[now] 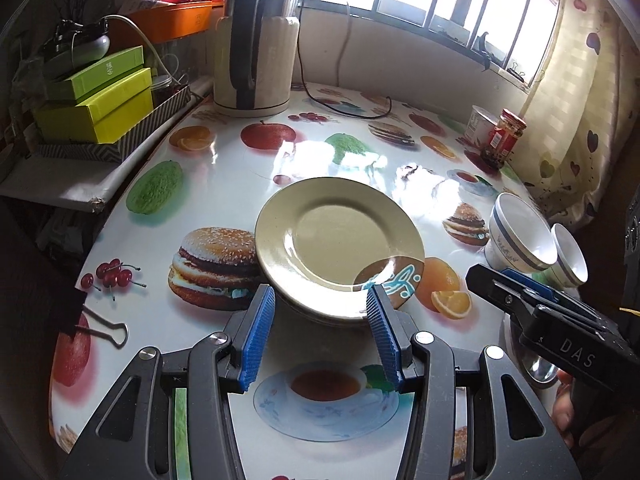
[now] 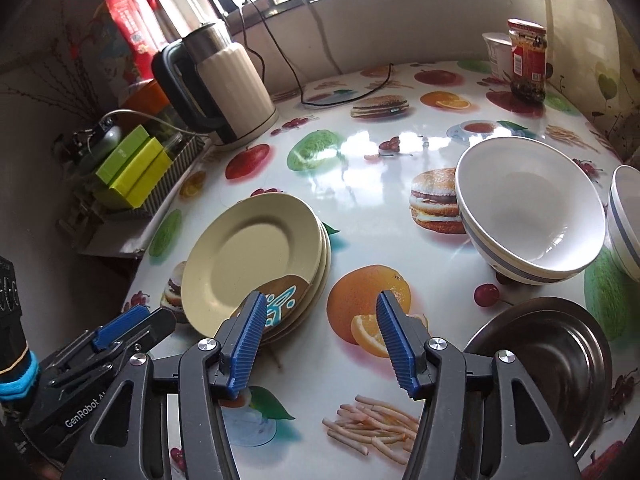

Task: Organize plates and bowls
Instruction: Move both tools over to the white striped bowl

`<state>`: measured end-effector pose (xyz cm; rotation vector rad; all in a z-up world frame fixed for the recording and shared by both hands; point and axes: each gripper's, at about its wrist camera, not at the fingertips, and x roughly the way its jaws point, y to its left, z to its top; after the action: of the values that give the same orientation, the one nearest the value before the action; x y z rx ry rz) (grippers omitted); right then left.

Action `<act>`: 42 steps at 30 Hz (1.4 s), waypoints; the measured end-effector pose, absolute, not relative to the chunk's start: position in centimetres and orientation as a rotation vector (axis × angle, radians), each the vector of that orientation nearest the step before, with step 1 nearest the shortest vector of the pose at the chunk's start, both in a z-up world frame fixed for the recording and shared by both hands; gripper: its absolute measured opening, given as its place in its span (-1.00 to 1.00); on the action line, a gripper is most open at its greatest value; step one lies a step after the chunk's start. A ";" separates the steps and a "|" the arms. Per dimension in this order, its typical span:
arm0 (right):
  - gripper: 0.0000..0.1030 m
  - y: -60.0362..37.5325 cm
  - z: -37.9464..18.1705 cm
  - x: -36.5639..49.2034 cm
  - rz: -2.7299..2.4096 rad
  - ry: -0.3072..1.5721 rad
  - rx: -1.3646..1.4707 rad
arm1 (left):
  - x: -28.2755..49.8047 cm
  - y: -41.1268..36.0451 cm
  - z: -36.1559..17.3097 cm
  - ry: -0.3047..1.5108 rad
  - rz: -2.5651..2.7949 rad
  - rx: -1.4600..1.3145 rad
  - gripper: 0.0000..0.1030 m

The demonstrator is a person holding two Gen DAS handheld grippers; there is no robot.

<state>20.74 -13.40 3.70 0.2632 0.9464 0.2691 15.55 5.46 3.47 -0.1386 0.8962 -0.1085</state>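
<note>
1. Cream-coloured plates [image 2: 256,256] sit in a stack on your table [image 2: 360,176], left of centre in the right wrist view; the top plate carries a brown patch with pale blue markings at its near edge.
2. Your left gripper [image 1: 320,312] hangs just before that stack with its blue pads apart and nothing between them; the near rim of the top plate shows in the gap, and the pads press on nothing.
3. Your right gripper [image 2: 322,340] stands open too, its pads spread over a printed orange on the tablecloth, just right of the plates, and it holds nothing.
4. To the right of the stack stands a white bowl [image 2: 532,216] with blue-grey bands, tilted toward you in the right wrist view, and a second bowl [image 2: 626,220] of the same kind is just beside it at the frame edge. Whether the two touch, you cannot tell.
5. Nearer to you, on the right, lies a steel dish [image 2: 560,360], partly hidden behind the right gripper's arm.
6. At the far left of the table you have a cream electric kettle [image 1: 256,48] with a dark handle, its black cord [image 1: 344,110] trailing across the cloth.
7. At the far right stand a red-lidded jar [image 2: 527,60] and a white tub [image 2: 496,54] close behind it.
8. Off the table's left edge, green boxes [image 1: 100,100] are stacked in a patterned tray, and a black binder clip [image 1: 100,326] is clipped at the near left rim.
</note>
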 end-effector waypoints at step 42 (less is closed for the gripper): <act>0.12 -29.3 5.5 20.9 -0.043 0.843 0.204 | 24.3 -10.9 3.9 0.977 -0.350 -0.132 -0.05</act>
<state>20.86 -29.30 5.54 0.2036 0.8428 -0.0435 24.28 -10.89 3.91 -0.1322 0.9773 -0.3502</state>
